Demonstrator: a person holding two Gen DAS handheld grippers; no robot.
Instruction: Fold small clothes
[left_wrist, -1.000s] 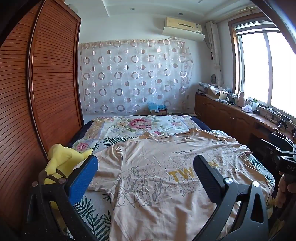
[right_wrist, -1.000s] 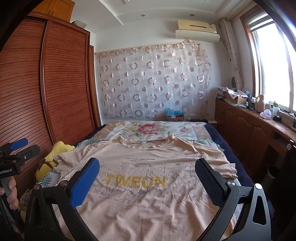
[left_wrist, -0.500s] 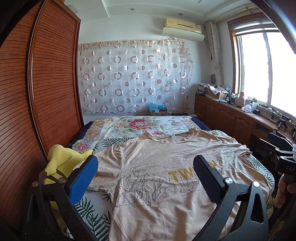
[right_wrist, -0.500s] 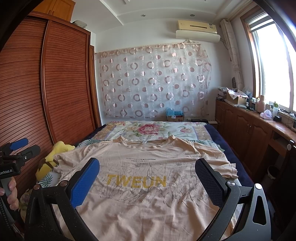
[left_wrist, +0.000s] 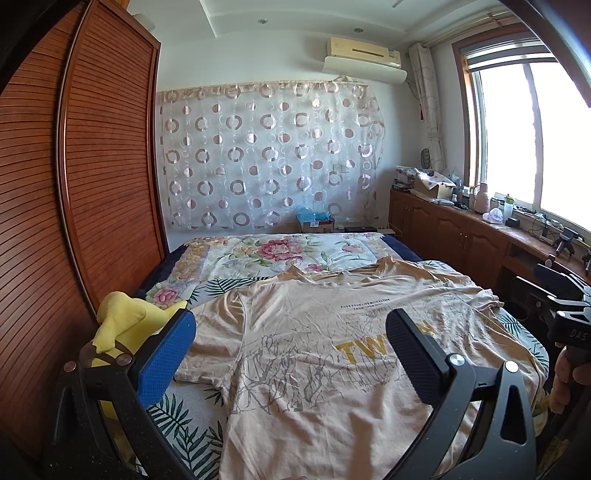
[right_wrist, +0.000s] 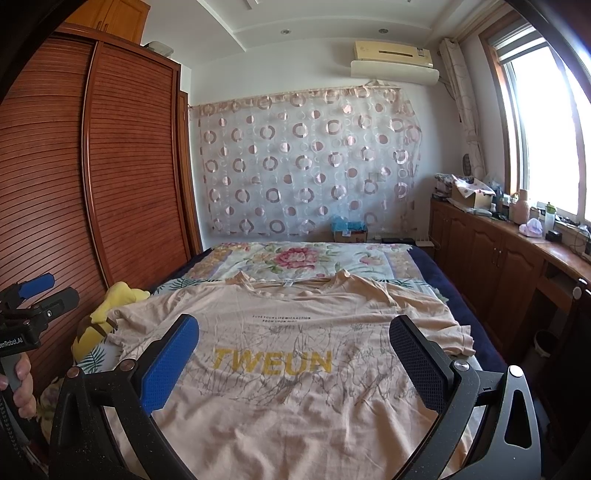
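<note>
A beige T-shirt (left_wrist: 317, 354) with yellow "TWEUN" lettering lies spread flat, front up, on the bed, collar toward the far wall; it also shows in the right wrist view (right_wrist: 295, 369). My left gripper (left_wrist: 291, 350) is open and empty, held above the shirt's left side near the left sleeve. My right gripper (right_wrist: 295, 358) is open and empty, held above the shirt's lower middle. The left gripper also shows at the left edge of the right wrist view (right_wrist: 40, 295), and the right gripper at the right edge of the left wrist view (left_wrist: 565, 295).
A yellow plush toy (left_wrist: 125, 321) lies at the bed's left edge by the wooden wardrobe (left_wrist: 74, 221). A floral quilt (left_wrist: 280, 254) covers the far bed. A cluttered wooden counter (right_wrist: 517, 251) runs under the window on the right.
</note>
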